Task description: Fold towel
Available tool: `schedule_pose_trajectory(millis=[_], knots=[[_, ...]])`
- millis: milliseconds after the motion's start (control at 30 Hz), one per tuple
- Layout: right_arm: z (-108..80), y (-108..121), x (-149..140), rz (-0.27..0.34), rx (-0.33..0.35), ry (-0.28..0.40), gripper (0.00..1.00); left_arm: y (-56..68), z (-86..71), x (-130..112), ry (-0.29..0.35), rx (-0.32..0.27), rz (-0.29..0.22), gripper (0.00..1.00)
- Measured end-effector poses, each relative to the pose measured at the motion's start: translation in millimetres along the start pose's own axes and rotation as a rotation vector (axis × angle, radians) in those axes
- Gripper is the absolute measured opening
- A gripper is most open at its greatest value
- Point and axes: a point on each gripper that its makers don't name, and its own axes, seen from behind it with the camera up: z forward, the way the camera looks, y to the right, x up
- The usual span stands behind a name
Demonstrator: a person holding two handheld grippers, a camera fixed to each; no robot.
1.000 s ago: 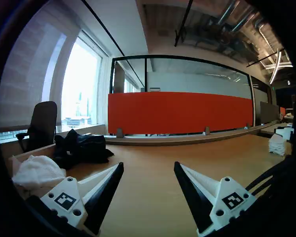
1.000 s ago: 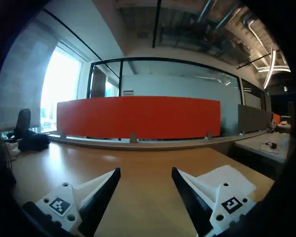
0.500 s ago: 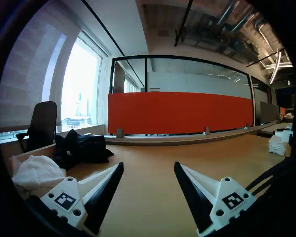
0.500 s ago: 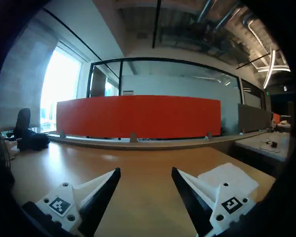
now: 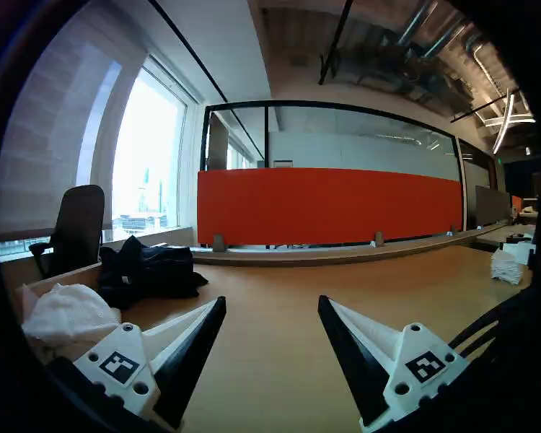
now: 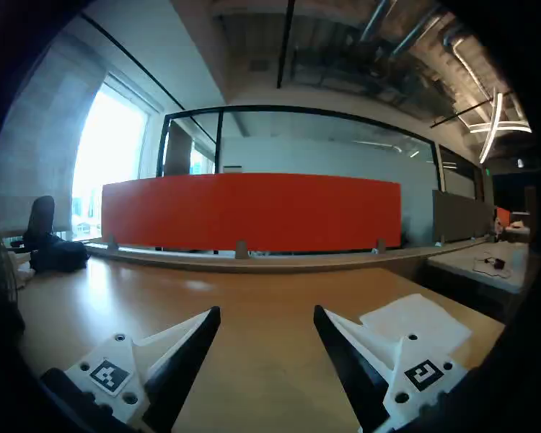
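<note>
- Your left claw (image 5: 270, 298) sits low over the worktop (image 5: 285, 361). Its two fingers are spread apart with bare wood between them, and it grips nothing.
- In the left gripper view, a crumpled towel (image 5: 68, 314) lies at the worktop's near left edge, just beside the claw's left finger (image 5: 191, 346). You cannot tell whether they touch.
- Behind that towel sits a black heap (image 5: 149, 270), either cloth or a bag. Past it a dark chair (image 5: 76, 231) stands by the window (image 5: 146, 166).
- Far to the right in the same view, a pile (image 5: 506, 265) of white folded cloths rests on the worktop, well apart from the claw.
- Your right claw (image 6: 266, 309) is likewise low over the wood, with its fingers apart and nothing between them.
- In the right gripper view, a flat towel (image 6: 422, 321) lies spread on the worktop near its right edge. The claw's right finger (image 6: 346, 361) overlaps the towel's near corner, and contact cannot be judged.
- The black heap and the chair appear far off at the left of that view.
- An orange divider (image 5: 328, 206) runs along the worktop's far side, straight ahead of both claws, with a glass wall (image 5: 357, 141) behind it.
- To the right in the right gripper view, beyond a gap, a second desk (image 6: 480, 268) carries small dark items too small to make out.
</note>
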Motion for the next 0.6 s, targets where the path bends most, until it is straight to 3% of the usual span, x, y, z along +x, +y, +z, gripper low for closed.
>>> schedule_pose_trajectory(millis=[600], knots=[[-5.1, -0.9, 5.3, 0.006, 0.007, 0.021, 1.00, 0.7, -0.3, -0.3, 0.000, 0.000, 0.000, 0.94]])
